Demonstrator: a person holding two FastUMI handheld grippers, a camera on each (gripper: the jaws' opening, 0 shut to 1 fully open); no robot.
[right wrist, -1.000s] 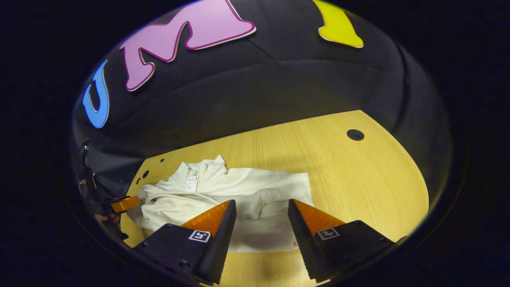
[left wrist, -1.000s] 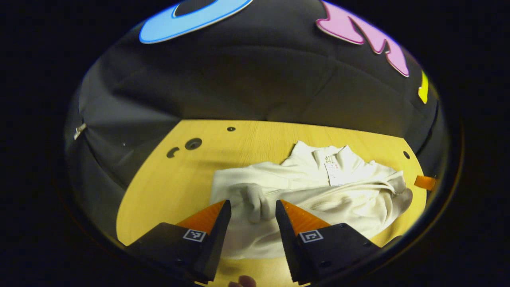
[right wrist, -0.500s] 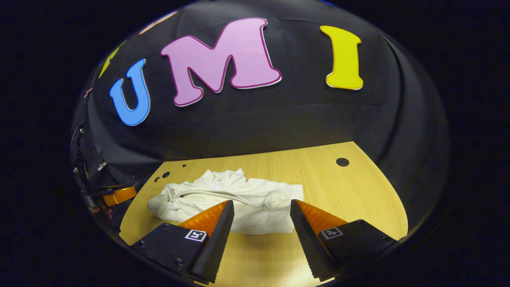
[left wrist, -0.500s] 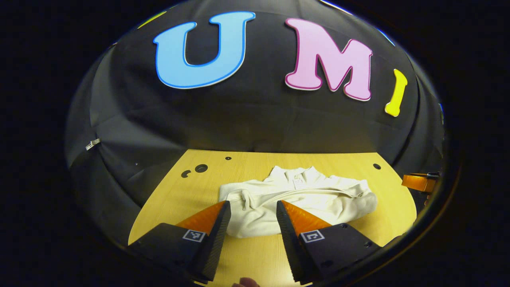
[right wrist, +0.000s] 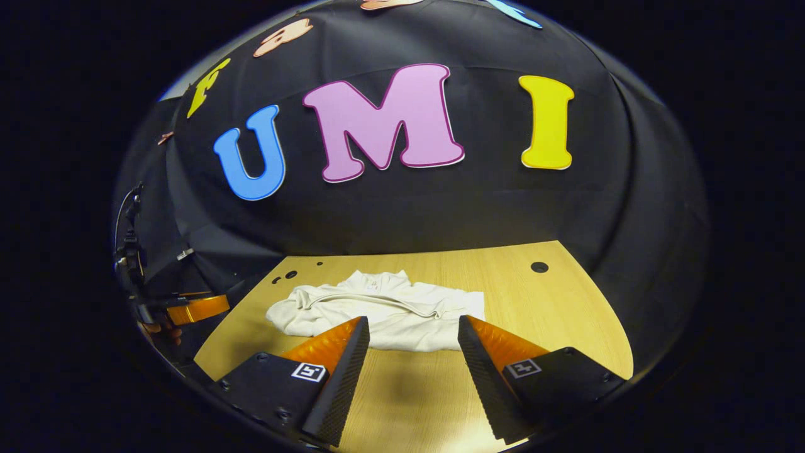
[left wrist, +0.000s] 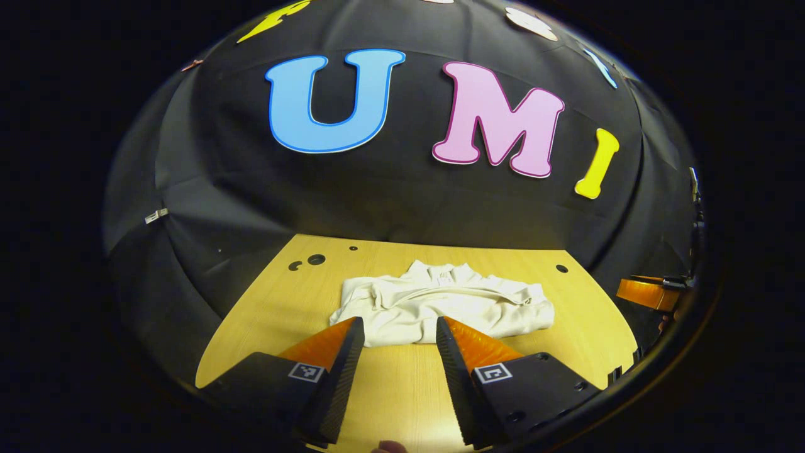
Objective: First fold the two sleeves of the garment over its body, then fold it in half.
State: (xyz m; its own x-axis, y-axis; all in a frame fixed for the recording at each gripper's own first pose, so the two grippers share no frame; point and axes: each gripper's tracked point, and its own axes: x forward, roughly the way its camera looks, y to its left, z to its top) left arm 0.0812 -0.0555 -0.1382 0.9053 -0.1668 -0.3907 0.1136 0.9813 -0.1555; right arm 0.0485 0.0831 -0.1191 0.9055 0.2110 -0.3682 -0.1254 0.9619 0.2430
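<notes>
The left gripper view looked forward along its own claw [left wrist: 395, 327], from above the near edge of the pale wooden counter [left wrist: 277, 302] toward the black cloth wall. The right gripper view looked the same way along its claw [right wrist: 412, 327], from a similar height and farther right. Both shared the counter and the folded cream-white fabric garment [left wrist: 440, 305] [right wrist: 383, 308], lying just beyond the fingertips.

left tool [left wrist: 394, 333] and right tool [right wrist: 413, 333]: wedge-shaped fingers [left wrist: 333, 352] with ribbed inner faces, black blocky bodies, white-bordered square marker tags on top, small screws at 6 o'clock.
</notes>
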